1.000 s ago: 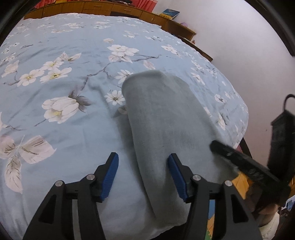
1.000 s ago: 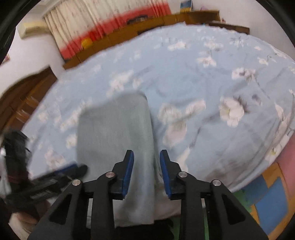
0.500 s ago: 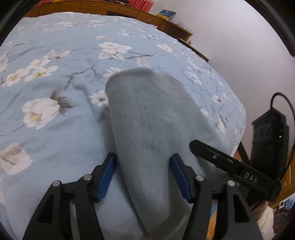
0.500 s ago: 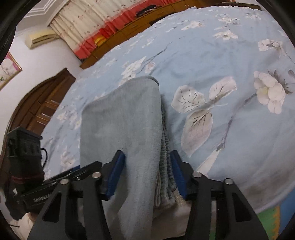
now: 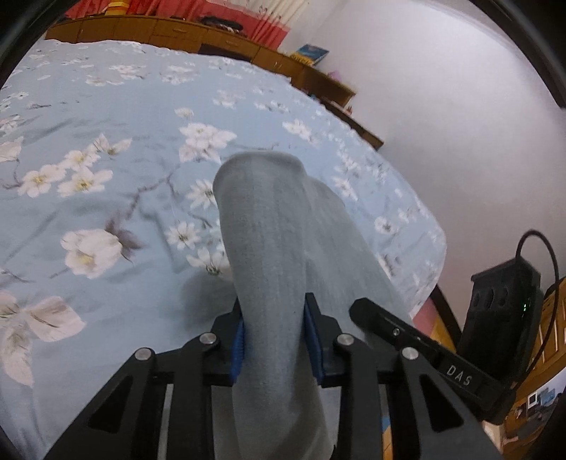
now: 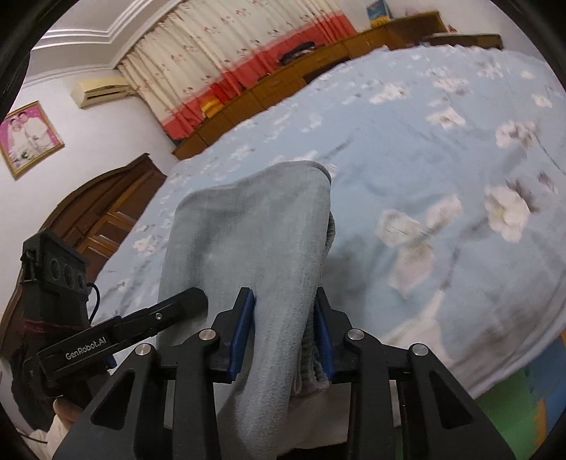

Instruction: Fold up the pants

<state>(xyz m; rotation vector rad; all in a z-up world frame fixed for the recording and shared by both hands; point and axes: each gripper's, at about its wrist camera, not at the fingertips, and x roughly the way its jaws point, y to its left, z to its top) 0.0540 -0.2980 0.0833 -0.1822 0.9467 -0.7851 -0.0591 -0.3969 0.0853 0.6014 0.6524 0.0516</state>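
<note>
The grey pants (image 5: 272, 230) lie folded lengthwise on the blue floral bedspread (image 5: 88, 170), near end at the bed's edge. My left gripper (image 5: 277, 339) is shut on the pants' near left edge, cloth bunched between its blue pads. My right gripper (image 6: 283, 331) is shut on the near right edge of the pants (image 6: 254, 226), where the ribbed waistband shows. The near end is raised off the bed. The right gripper shows in the left wrist view (image 5: 371, 313). The left gripper shows in the right wrist view (image 6: 184, 300).
The bed edge runs just below both grippers, with coloured floor mats (image 6: 523, 375) beyond it. Wooden cabinets (image 5: 169, 30) and red-and-cream curtains (image 6: 226, 53) line the far wall. A wooden door (image 6: 106, 208) stands left of the bed.
Both grippers were open around the pants' near end; now both have closed on the cloth and lifted it, bunching the fabric between the pads.
</note>
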